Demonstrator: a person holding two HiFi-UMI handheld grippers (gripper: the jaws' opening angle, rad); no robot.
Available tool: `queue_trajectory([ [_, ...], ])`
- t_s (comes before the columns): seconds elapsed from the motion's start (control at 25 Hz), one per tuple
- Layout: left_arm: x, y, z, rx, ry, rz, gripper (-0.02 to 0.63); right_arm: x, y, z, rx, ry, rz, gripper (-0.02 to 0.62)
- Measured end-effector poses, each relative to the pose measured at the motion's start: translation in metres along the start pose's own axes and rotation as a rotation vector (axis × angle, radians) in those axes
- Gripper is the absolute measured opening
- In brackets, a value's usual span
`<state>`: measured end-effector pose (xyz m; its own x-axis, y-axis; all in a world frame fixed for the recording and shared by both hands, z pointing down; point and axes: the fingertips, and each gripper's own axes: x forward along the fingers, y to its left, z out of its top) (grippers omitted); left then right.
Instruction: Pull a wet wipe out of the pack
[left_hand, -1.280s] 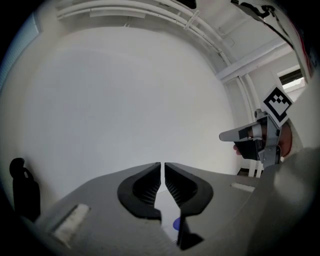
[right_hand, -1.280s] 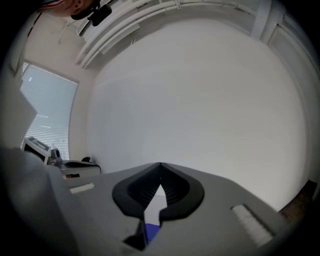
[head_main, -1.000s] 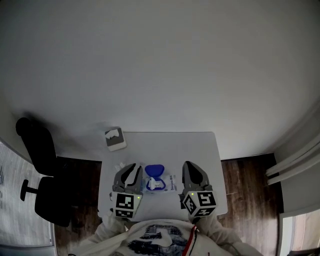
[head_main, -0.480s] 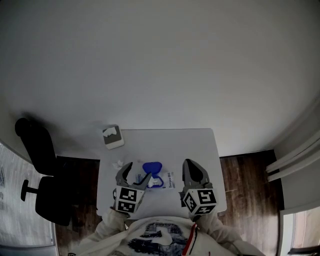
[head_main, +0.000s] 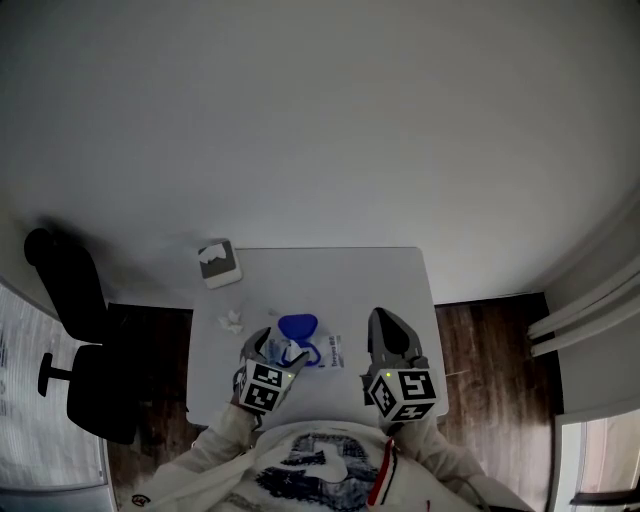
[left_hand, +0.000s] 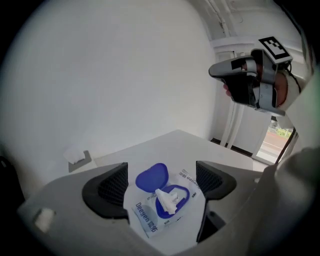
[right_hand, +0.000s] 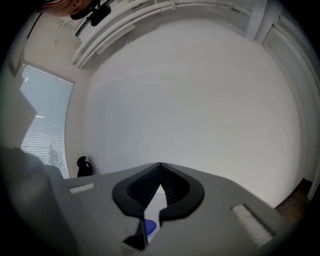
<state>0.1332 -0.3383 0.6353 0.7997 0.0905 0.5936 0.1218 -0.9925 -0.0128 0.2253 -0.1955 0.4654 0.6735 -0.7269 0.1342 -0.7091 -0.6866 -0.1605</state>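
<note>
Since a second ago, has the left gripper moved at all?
Yes. The left gripper has closed in on the wipe pack, rightward in the head view. Its fingers have just been opening and now flank the pack without touching it.

Wet wipe pack (left_hand: 148, 219): white with blue lettering, a deep blue flip lid (left_hand: 151, 178) and a white wipe (left_hand: 168, 199) at the opening. Right gripper (right_hand: 160, 170): grey with black ribbed pads (right_hand: 173, 191) and a cube (head_main: 402, 394) of black-and-white square markers. Surroundings: a pale grey-white table (head_main: 390, 280), a dark brown wood-grain floor (head_main: 485, 335), a black chair (head_main: 75, 310), a grey box (head_main: 222, 270) holding white tissue, a crumpled white wipe (head_main: 231, 321), a plain off-white wall (head_main: 320, 120), and a white top (head_main: 300, 440) with dark print and a red stripe.
</note>
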Motion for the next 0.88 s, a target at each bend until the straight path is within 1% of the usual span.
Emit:
queue_trajectory([
  [0.12,0.016,-0.006,-0.017,-0.071,0.035,-0.038,0.437,-0.003,-0.008,0.002,-0.003,0.001,-0.013,0.005],
  [0.24,0.033,-0.007,-0.035,-0.092,0.080,-0.056,0.436,-0.004,-0.015,0.002,-0.006,0.006,-0.025,0.005],
  [0.48,0.055,-0.008,-0.064,-0.122,0.149,-0.055,0.433,-0.010,-0.028,0.002,-0.016,0.014,-0.043,0.005],
  [0.68,0.067,-0.006,-0.081,-0.245,0.182,-0.070,0.430,-0.010,-0.040,0.000,-0.014,0.024,-0.060,0.005],
  [0.88,0.078,-0.005,-0.090,-0.279,0.208,-0.065,0.420,-0.009,-0.048,0.000,-0.017,0.027,-0.061,0.005],
])
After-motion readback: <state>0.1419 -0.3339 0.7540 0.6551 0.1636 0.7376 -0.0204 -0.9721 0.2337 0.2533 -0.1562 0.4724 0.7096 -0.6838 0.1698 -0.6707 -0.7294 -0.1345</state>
